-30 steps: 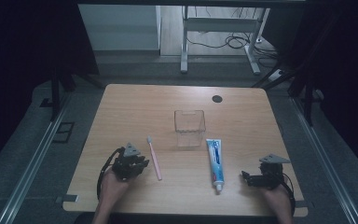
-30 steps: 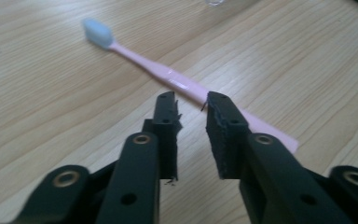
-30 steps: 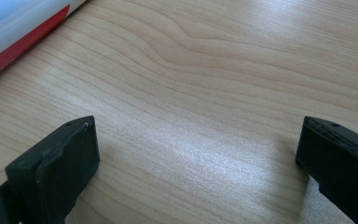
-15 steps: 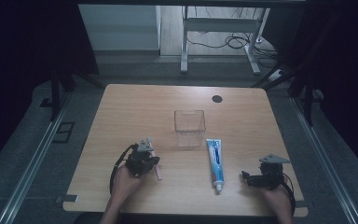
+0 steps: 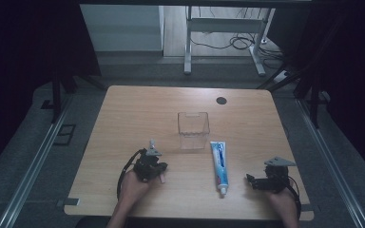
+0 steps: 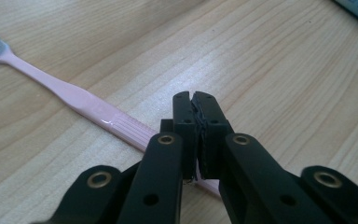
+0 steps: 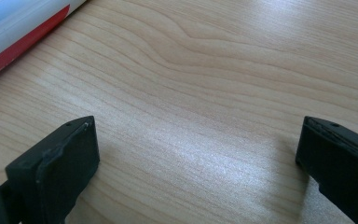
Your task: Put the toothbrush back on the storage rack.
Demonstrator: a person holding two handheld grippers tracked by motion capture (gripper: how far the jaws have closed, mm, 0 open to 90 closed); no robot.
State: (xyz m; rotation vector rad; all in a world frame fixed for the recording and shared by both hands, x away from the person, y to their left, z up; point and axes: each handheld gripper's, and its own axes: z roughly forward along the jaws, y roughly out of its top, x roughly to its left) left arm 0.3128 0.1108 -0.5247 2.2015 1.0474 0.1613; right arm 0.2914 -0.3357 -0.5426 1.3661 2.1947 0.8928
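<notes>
Toothbrush (image 6: pixel 93 109) lies flat on the desk (image 5: pixel 123 118), pink, its long axis running in the high view from about 12 o'clock, where the head pokes out past the left hand-held gripper (image 5: pixel 153 167), to 6 o'clock, where the handle end shows at the gripper's near side. In the left gripper view the same brush slants from the bristled head at 10 o'clock down under the black jaws, which are pressed together over the ribbed part of the handle; the left hand-held gripper is clamped on the toothbrush. The left hand (image 5: pixel 132 186) comes in from 6 o'clock.

A clear box (image 5: pixel 193 130) stands upright near the desk's centre, at 1 o'clock from the left gripper and apart from it. A toothpaste tube (image 5: pixel 220 162) lies just at 5 o'clock of the box, long axis 12 to 6, cap toward 6.

The right hand-held gripper (image 5: pixel 260 182) rests on the desk at 3 o'clock of the tube's cap end, apart from it. Its jaws stand wide apart in the right gripper view, with bare wood between them and the tube's red-and-white edge at 10 o'clock.
</notes>
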